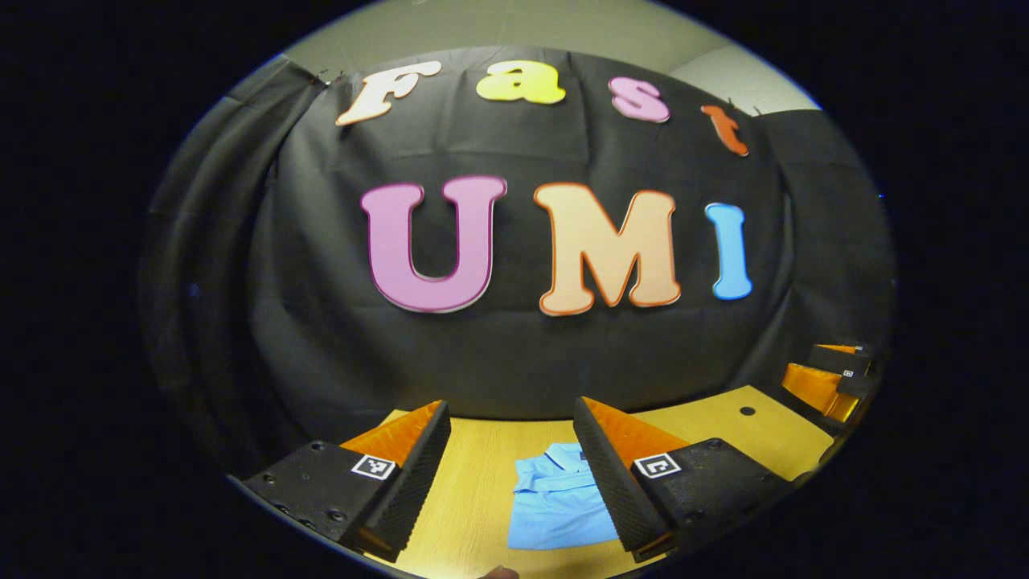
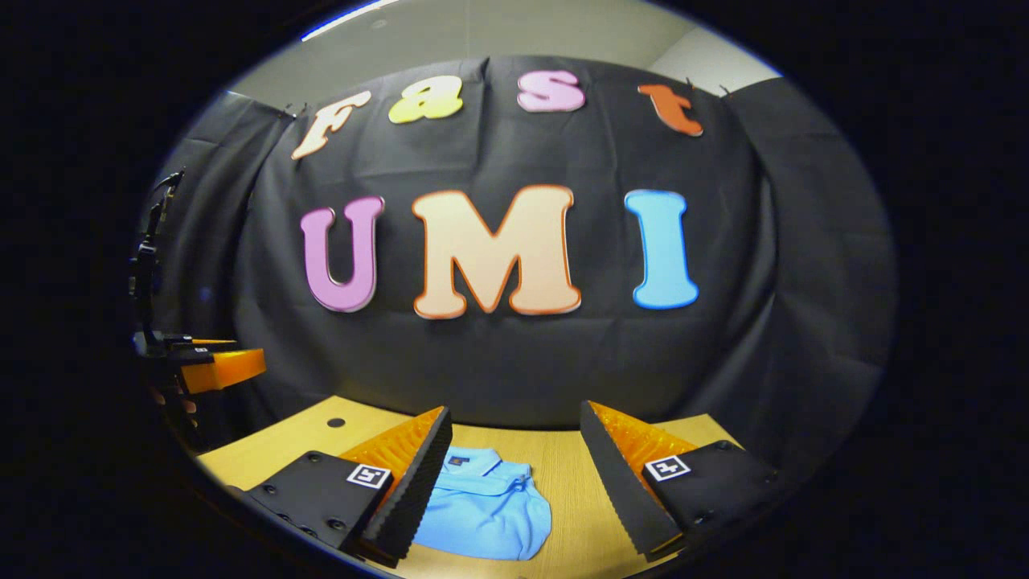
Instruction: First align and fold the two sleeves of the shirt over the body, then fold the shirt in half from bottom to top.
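Both tools, left tool (image 1: pixel 510 474) and right tool (image 2: pixel 514 478), hover wide open w/ nothing held above shirt (image 2: pixel 482 507), which looks already folded on tabletop (image 1: pixel 474 498); nxt: verify fold, else withdraw.

The left gripper (image 1: pixel 510 474) is held level and raised, its 2 fingers spread wide apart with nothing between them; each finger (image 1: pixel 410 482) tapers forward to a point, ridged inner faces turned toward one another. The right gripper (image 2: pixel 514 478) has the same pose: 2 fingers parted wide, gripping nothing, aimed forward and slightly down. In the left gripper view the right gripper appears far off at the right edge; in the right gripper view the left gripper appears at the left edge, a hand (image 2: pixel 173 406) partly visible beneath it.
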`<state>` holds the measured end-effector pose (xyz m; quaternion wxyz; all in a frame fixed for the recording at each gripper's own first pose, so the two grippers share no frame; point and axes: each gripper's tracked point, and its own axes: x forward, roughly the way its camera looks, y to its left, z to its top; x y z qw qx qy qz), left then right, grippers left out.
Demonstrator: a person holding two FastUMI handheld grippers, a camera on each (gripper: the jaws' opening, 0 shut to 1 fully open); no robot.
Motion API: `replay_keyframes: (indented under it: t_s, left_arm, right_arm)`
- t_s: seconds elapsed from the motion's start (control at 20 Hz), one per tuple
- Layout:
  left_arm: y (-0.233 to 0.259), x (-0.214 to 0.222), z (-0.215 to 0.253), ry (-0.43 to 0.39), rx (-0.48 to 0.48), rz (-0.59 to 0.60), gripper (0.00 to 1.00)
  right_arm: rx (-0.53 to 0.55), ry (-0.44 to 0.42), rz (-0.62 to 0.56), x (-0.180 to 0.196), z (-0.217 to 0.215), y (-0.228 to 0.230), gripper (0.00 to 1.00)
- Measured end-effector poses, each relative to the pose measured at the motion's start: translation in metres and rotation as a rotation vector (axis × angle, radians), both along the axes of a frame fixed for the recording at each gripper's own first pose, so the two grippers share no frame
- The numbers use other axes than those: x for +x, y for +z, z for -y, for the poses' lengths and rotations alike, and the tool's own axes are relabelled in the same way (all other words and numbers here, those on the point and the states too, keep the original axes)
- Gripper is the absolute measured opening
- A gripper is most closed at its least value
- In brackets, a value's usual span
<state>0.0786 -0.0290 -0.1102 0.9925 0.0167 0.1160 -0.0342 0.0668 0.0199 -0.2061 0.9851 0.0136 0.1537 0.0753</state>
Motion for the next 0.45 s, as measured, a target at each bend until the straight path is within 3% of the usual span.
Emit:
replay_keyframes:
  t_s: [0.25,0.45]
  left_arm:
    - [0.059,-0.093,0.005,-0.075,-0.035,0.089,0.92]
    - [0.070,-0.151,-0.002,-0.093,-0.019,0.100,0.92]
  right_arm:
    - [-0.048,-0.010,0.110,-0.094,-0.016,0.072,0.96]
    - [-0.050,0.013,0.136,-0.156,-0.040,0.089,0.99]
